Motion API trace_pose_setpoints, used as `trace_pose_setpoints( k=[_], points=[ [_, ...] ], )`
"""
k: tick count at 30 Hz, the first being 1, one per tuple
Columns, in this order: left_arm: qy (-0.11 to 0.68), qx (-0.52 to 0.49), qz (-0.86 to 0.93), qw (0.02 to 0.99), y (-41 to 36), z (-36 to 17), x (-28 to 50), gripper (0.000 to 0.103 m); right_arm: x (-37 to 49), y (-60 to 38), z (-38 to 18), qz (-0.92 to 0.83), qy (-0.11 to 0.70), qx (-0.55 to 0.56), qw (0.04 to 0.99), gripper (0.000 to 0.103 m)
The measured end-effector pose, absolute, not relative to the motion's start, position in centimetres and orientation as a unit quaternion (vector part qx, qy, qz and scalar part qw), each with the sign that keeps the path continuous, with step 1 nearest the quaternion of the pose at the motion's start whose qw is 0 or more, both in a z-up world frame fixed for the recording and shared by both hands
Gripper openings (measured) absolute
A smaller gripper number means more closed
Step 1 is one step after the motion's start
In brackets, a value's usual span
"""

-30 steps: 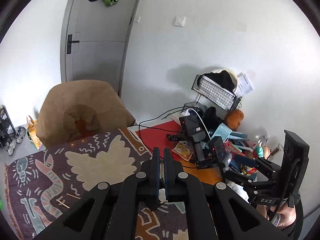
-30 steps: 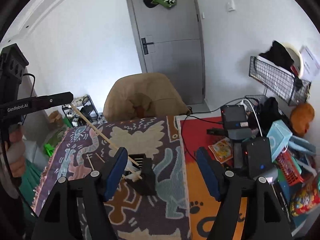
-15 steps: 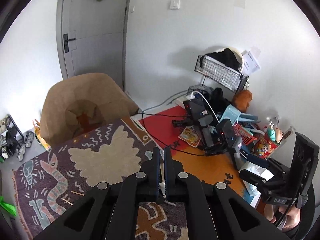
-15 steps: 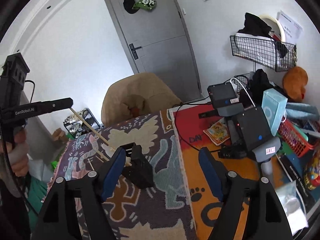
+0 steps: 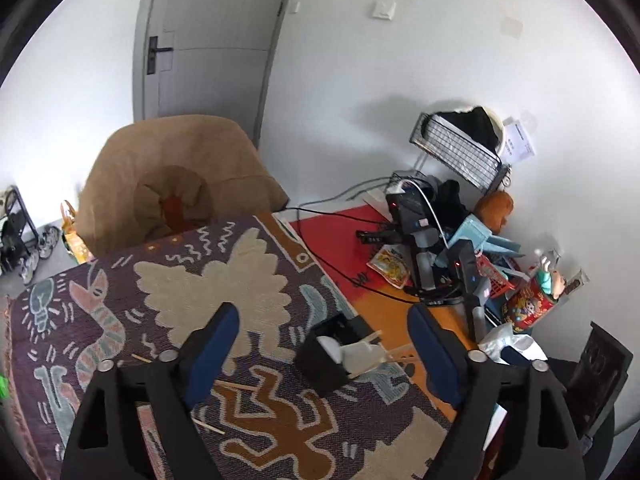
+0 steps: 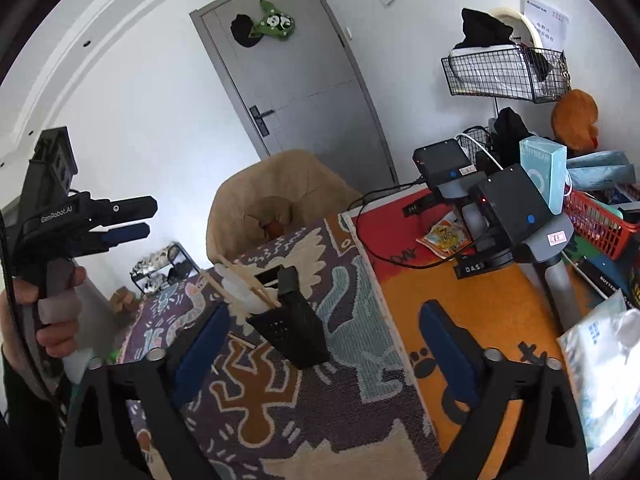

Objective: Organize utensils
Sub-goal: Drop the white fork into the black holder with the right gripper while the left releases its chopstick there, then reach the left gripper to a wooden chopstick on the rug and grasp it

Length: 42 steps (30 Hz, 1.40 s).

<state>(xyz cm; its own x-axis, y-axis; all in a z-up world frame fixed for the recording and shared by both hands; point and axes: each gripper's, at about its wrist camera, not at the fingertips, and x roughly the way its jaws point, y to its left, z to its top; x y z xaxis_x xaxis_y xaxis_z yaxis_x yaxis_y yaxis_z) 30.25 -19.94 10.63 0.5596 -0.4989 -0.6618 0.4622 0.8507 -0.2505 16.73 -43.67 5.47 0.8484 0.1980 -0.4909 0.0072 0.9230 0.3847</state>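
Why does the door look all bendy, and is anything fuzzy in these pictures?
Both wrist views are fisheye, so the grey door curves and the corners go black. In the right wrist view the plastic bag at the edge is blurred. In the left wrist view the wire basket casts a soft wall shadow.

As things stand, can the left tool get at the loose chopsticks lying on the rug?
Probably yes: the left tool is opening and empty, and the loose chopsticks lie bare on the rug beside it, clear of the black holder.
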Motion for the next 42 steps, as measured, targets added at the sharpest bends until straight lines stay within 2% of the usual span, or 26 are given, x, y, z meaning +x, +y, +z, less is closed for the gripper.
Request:
trace_pose_setpoints(
  k=[2, 9, 21, 23, 24, 26, 29, 36, 42],
  points=[
    [0.374, -0.027, -0.266, 0.888, -18.8, 10.2, 29.9, 0.103, 16.3, -42.4, 4.9, 0.047, 0.264, 0.194, 0.944, 0.103],
    [0.355, -0.034, -0.235, 0.904, -14.3, 7.9, 28.0, 0.103, 15.9, -38.9, 2.5, 0.041, 0.266, 0.199, 0.942, 0.103],
    [0.365, -0.053, -0.181, 0.912, -8.0, 3.9, 26.3, 0.101, 16.9, -31.5, 1.3, 0.080, 0.283, 0.119, 0.948, 0.103],
    [0.377, -0.060, -0.170, 0.908, -7.0, 3.0, 26.6, 0.092, 17.4, -30.7, 0.8, 0.085, 0.292, 0.111, 0.946, 0.100],
    [0.384, -0.067, -0.166, 0.906, -6.5, 2.6, 26.8, 0.089, 17.7, -30.3, 0.5, 0.088, 0.297, 0.108, 0.945, 0.095],
    [0.401, -0.087, -0.157, 0.898, -5.2, 1.5, 27.5, 0.076, 18.4, -29.4, 0.0, 0.098, 0.309, 0.101, 0.941, 0.085],
    [0.419, -0.107, -0.147, 0.889, -3.6, 0.0, 28.4, 0.066, 19.3, -27.8, -0.8, 0.113, 0.326, 0.089, 0.934, 0.078],
    [0.441, -0.136, -0.129, 0.878, -1.4, -2.4, 31.0, 0.051, 21.1, -24.8, -1.8, 0.126, 0.350, 0.047, 0.927, 0.066],
    [0.473, -0.155, -0.107, 0.860, -0.2, -4.9, 34.6, 0.041, 23.3, -22.9, -2.7, 0.127, 0.369, 0.021, 0.921, 0.064]
  ],
)
